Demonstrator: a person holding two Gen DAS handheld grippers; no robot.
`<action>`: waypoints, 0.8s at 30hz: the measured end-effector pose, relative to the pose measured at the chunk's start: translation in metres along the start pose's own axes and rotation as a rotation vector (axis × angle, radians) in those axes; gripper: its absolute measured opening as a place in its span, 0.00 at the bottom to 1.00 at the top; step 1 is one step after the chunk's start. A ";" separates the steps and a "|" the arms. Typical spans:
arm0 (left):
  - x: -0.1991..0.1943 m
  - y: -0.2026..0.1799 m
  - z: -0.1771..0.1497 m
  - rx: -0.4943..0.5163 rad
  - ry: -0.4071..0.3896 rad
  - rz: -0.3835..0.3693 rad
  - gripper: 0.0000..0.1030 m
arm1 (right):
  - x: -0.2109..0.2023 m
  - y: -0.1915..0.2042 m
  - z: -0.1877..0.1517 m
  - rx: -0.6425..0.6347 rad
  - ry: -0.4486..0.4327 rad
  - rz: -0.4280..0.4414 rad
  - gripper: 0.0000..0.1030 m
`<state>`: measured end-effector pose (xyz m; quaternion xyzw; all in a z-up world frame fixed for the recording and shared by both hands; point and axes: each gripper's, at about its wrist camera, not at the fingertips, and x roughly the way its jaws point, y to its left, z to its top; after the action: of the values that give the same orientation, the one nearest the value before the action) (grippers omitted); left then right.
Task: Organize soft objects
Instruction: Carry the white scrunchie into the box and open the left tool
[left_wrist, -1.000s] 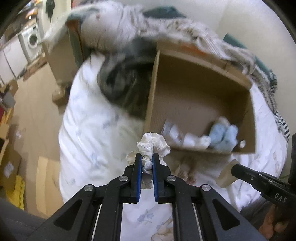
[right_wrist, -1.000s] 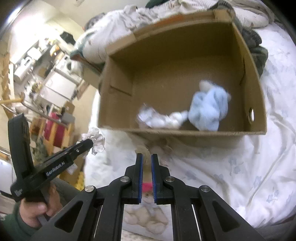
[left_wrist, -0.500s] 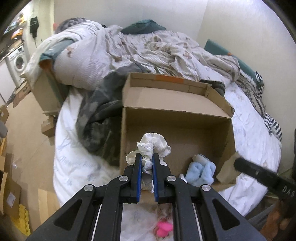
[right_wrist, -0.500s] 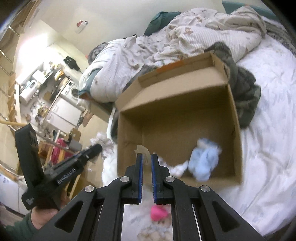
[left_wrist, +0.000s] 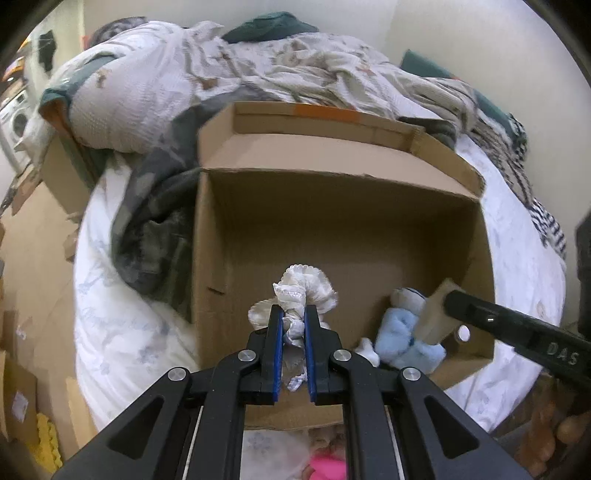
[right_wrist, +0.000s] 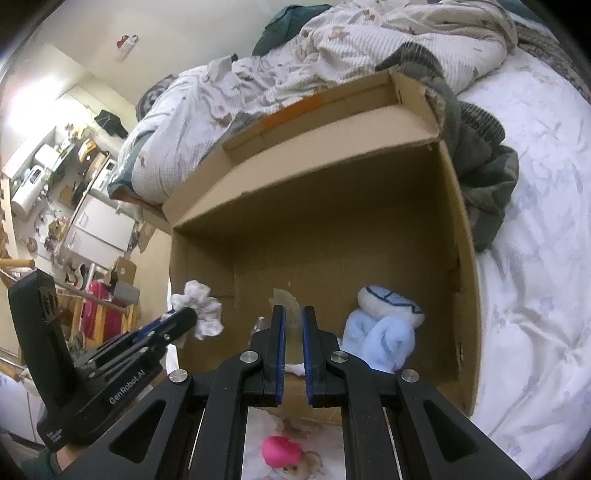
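White frilly cloth bundle (left_wrist: 295, 301) pinched in left gripper (left_wrist: 293, 325), now over open cardboard box (left_wrist: 476, 266), blue plush (left_wrist: 406, 332) at 3 o'clock. Drop looks near. Right gripper (right_wrist: 293, 332) clamped on box flap (right_wrist: 286, 306).

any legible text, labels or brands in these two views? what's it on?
"DAS" on the black body of the right gripper, left wrist view.
"GenRoboLAI", last letters uncertain, on the black body of the left gripper, right wrist view.
Small white print lower on that same body: too small to read.
Brown cardboard box: no print visible.
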<state>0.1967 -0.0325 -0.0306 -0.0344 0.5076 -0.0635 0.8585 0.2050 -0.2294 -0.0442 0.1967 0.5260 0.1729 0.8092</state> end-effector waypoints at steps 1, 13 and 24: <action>0.001 -0.002 -0.001 0.009 -0.003 -0.002 0.09 | 0.002 0.000 -0.001 -0.003 0.008 -0.005 0.10; 0.025 -0.001 -0.006 -0.016 0.071 -0.025 0.09 | 0.021 -0.020 -0.002 0.075 0.085 0.009 0.10; 0.037 -0.007 -0.013 -0.001 0.141 -0.021 0.19 | 0.034 -0.022 -0.005 0.100 0.133 -0.012 0.10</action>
<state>0.2022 -0.0448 -0.0679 -0.0355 0.5667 -0.0743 0.8198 0.2152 -0.2313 -0.0841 0.2219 0.5877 0.1542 0.7626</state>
